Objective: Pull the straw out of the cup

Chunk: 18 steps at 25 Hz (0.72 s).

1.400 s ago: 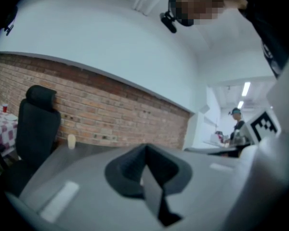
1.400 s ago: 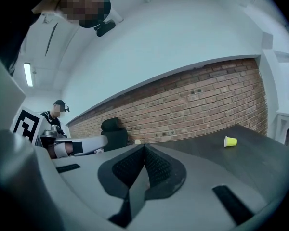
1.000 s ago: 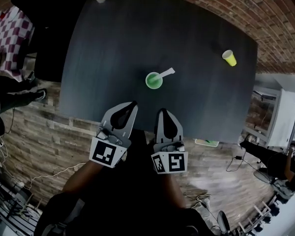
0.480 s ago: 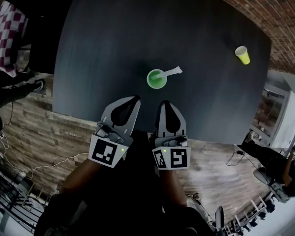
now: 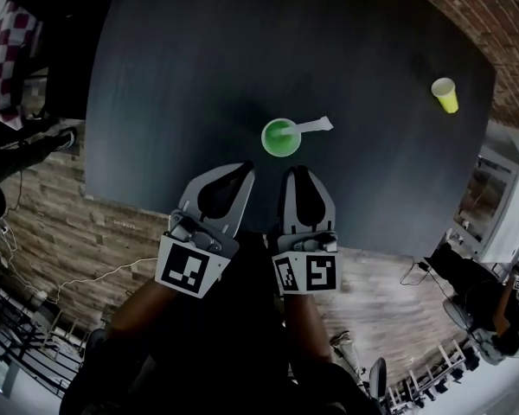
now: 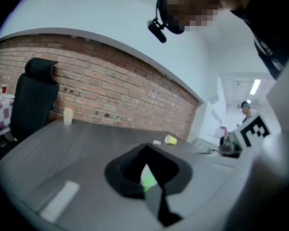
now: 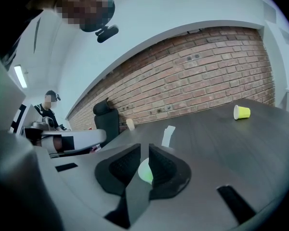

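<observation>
- Whereas the right claw (image 5: 299, 173) (image 7: 143, 150) was clenched a second ago, its jaws have just been opening. They now stand a narrow gap apart, released, with nothing between them.
- The left claw (image 5: 245, 169) (image 6: 145, 165) looks as it did before: jaws a sliver apart, gripping nothing.
- Both claws have drawn closer to the green cup (image 5: 280, 137) (image 7: 145, 171), which now stands just past their tips at 12 o'clock, untouched.
- The straw (image 5: 316, 126) (image 7: 167, 136) remains in the cup, leaning over the rim toward 3 o'clock.
- The cup sits near the worktop's (image 5: 199, 76) near edge, which both claws cross; bare dark surface spreads at 9, 12 and 3 o'clock.
- A yellow cup (image 5: 445, 94) (image 7: 242, 112) lies on its side well apart at 2 o'clock, near the right edge.
- A black chair (image 6: 38, 95) stands at the far-left edge.
</observation>
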Available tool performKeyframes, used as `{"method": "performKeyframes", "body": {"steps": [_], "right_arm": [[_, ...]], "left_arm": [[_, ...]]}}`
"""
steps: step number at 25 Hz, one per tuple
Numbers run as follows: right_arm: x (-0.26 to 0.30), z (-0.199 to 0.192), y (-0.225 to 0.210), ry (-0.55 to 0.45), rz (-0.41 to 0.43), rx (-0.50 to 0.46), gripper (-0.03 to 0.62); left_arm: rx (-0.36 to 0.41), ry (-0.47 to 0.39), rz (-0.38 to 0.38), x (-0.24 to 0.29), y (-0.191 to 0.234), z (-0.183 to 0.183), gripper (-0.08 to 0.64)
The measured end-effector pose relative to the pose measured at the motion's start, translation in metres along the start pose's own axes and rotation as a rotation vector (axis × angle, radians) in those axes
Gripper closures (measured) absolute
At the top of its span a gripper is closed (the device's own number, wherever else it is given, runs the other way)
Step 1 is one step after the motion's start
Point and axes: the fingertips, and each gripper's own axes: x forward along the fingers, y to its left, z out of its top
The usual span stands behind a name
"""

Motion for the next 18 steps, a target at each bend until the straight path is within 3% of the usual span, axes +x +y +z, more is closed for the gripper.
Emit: {"method": "performKeyframes", "body": {"steps": [18], "right_arm": [[0.035,-0.018,-0.032,0.035,-0.014,0.017,0.508]], "left_arm": [[-0.03,0.02,0.022,0.029,0.01,-0.02,0.555]]}}
